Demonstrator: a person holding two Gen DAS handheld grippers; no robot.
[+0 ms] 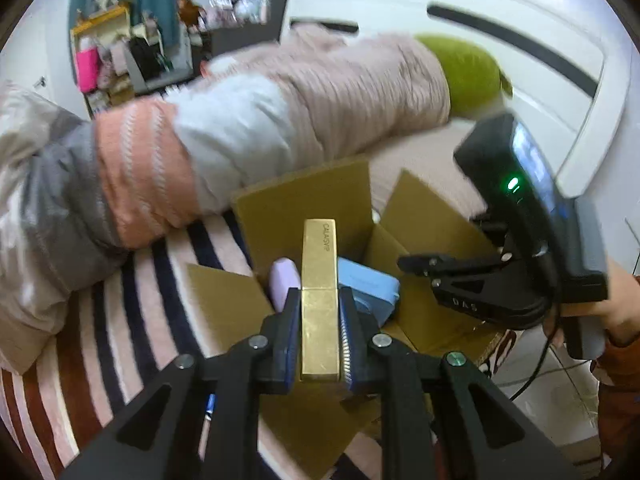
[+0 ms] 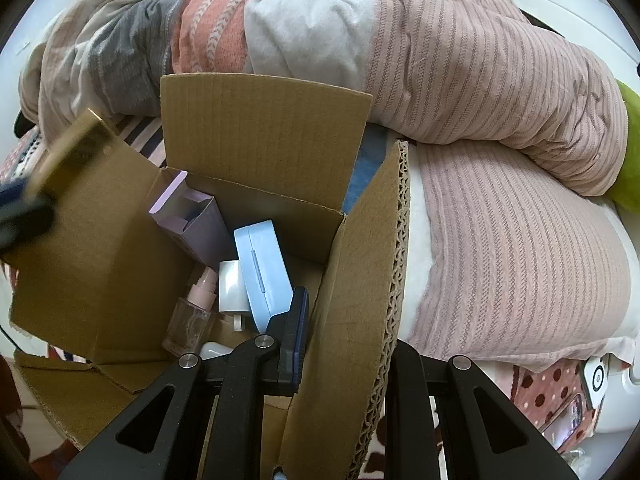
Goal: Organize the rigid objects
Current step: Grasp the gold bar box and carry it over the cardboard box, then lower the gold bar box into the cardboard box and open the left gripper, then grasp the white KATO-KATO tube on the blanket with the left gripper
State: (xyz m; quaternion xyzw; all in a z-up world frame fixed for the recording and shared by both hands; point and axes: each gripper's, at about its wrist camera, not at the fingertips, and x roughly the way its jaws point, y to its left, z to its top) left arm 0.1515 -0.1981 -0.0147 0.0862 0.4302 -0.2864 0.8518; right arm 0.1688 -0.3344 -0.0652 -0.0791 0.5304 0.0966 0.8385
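Black tongs (image 1: 320, 332), silver screws, ribbed pads.

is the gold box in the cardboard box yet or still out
Out. The left tongs are shut on the gold box, holding it above the open cardboard box, over the blue case.

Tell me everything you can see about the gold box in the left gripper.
The gold box is a long, slim rectangular carton with a shiny metallic finish, a seam across its middle and small dark lettering near its far end. The left gripper is shut on its lower half, fingers pressing both long sides. It hangs above the open cardboard box.
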